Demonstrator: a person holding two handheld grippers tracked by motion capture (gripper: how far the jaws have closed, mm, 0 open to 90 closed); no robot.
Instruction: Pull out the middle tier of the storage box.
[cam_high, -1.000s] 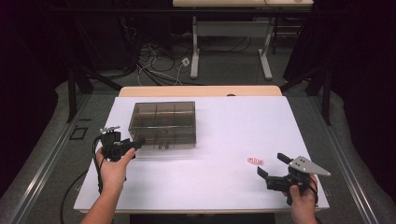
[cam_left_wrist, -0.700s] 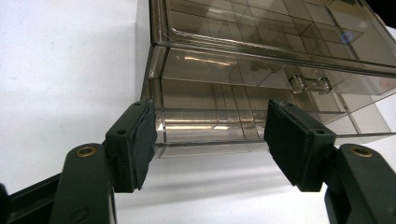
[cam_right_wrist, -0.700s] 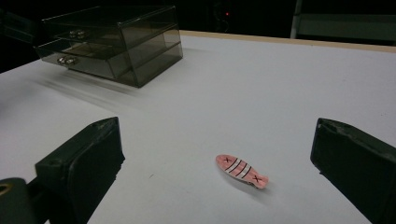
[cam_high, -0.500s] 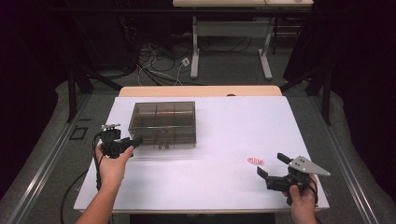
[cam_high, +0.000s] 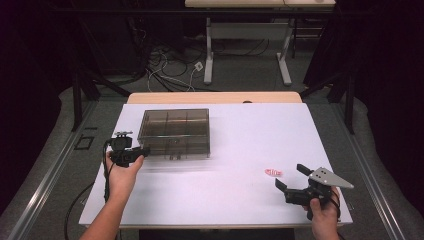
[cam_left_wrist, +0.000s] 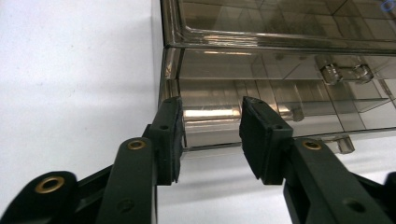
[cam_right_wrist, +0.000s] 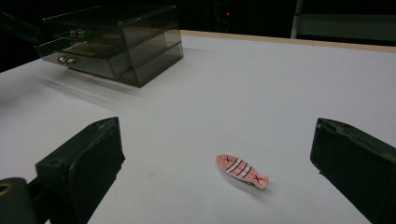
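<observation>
My left fingers (cam_left_wrist: 210, 135) have just been closing and now stand narrow at the lower front corner of the smoky drawer box (cam_high: 175, 131) on the white table (cam_high: 240, 200). A small gap remains between them with the box's edge just behind it, so nothing is gripped. I judge I am steadying or catching the lower drawer. My right fingers (cam_right_wrist: 215, 172) hang wide apart over the pink fish clip (cam_right_wrist: 242, 170), which lies flat near them, well apart from the box.

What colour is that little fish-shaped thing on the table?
The fish is pink with dark stripes and two crosses; the right gripper view shows it best.
</observation>
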